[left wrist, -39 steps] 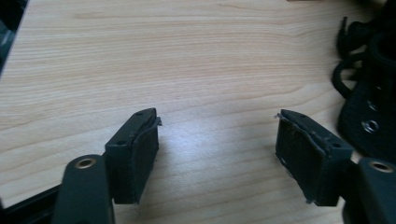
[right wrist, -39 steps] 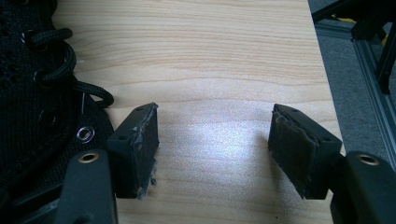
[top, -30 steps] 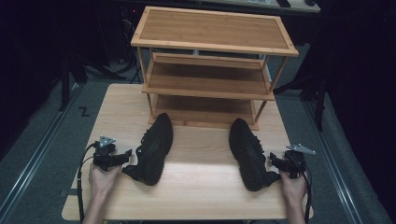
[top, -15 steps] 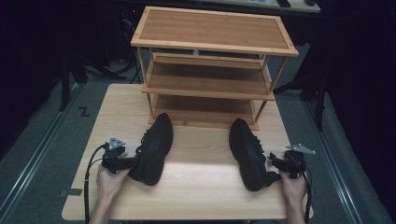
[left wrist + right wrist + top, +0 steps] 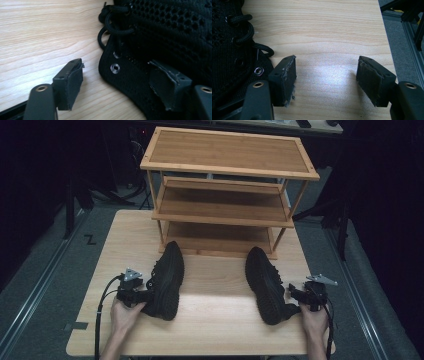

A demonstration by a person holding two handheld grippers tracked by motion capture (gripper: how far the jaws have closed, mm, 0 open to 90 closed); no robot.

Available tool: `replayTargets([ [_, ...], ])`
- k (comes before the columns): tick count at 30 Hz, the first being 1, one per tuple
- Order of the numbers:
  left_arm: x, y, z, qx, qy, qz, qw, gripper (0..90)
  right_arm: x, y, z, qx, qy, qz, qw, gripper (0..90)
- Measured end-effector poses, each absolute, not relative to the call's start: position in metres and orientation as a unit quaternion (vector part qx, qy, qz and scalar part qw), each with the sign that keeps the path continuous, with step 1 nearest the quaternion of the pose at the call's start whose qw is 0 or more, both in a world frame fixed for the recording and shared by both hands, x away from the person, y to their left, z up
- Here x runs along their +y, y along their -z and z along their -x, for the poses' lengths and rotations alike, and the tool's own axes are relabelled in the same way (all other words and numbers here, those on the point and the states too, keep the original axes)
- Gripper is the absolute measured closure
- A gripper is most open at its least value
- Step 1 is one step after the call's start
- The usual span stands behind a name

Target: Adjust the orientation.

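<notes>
The table (image 5: 210, 330) carries a wooden rack (image 5: 225, 195) with three shelves at its far side, and in front of the rack two black shoes stand on their soles, well apart, toes toward the rack. The left shoe (image 5: 167, 277) is near the person's left hand, the right shoe (image 5: 265, 282) near the right one.

The left tongs (image 5: 142, 296) are apart and astride the collar of the left shoe: in the left gripper view one pad (image 5: 72, 85) hangs over bare wood just outside the shoe, the other lies against the mesh on the inner side, so the eyelet flap stands between them but is not yet clamped. The right tongs (image 5: 296, 295) are also apart, just beside the heel end of the right shoe; in the right gripper view both pads are over bare table and the shoe's laced side (image 5: 234, 50) is to the left of them, not between.

I judge these shoes are light, with soft knitted uppers which bend easily and a stiffer rubber sole. The mesh is not slippery, and the foam pads should hold it well. The best place to take hold is the collar or the reinforced eyelet strip, where the cloth is doubled; a pinch on thin mesh only will let the shoe sag and swing. The loose laces (image 5: 110, 27) may catch
</notes>
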State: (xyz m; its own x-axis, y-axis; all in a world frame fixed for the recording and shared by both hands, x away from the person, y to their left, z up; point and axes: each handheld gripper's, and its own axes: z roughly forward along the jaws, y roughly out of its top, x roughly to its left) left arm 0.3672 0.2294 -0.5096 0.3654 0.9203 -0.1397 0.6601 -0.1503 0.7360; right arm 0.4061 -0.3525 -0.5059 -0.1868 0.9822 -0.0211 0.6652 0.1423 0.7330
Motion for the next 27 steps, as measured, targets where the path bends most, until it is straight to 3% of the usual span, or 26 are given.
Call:
replayTargets([
  [18, 0.201, 0.508, -0.378, 0.516, -0.172, -0.754, 0.368, 30.1, -0.352, 0.506, -0.406, 0.709, -0.303, -0.58, 0.263, 32.5],
  [27, 0.187, 0.507, -0.383, 0.502, -0.174, -0.762, 0.37, 37.8, -0.352, 0.506, -0.406, 0.71, -0.303, -0.579, 0.263, 32.5],
])
